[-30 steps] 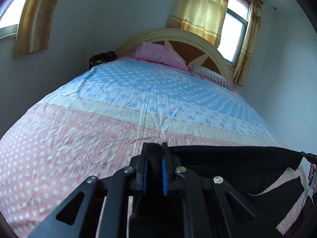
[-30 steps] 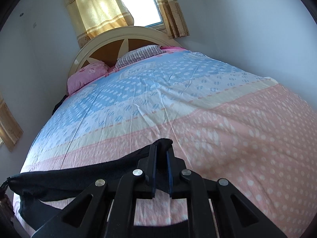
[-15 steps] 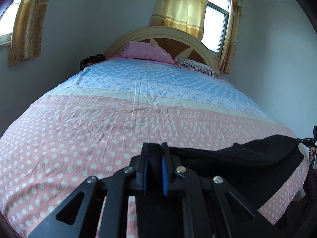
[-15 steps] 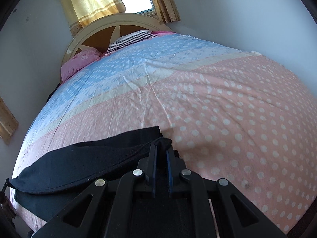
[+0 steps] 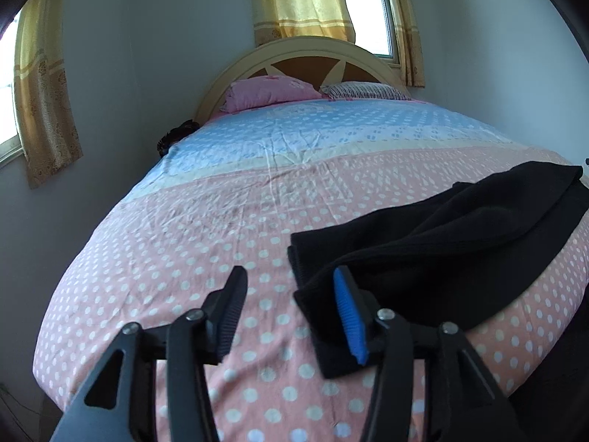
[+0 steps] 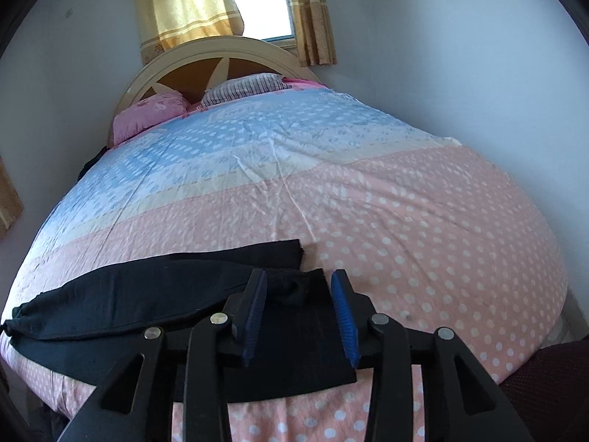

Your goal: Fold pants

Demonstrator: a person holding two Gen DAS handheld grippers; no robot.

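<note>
The black pants (image 5: 452,254) lie across the near end of the bed, one layer folded over the other. My left gripper (image 5: 291,294) is open and empty, just above the pink dotted sheet at the pants' left end; its right finger is over the black cloth. In the right wrist view the pants (image 6: 154,294) stretch leftwards from my right gripper (image 6: 299,296), which is open and empty above the pants' right end.
The bed (image 5: 257,199) has a pink and blue dotted cover, with a pink pillow (image 5: 272,90) and a striped pillow (image 5: 364,90) at the headboard. Walls and curtained windows surround it. A dark object (image 5: 176,134) sits by the bed's far left side.
Both grippers held the pants' edge shut, lowered it onto the bed, then opened and let go. The pants now lie flat, folded over.
</note>
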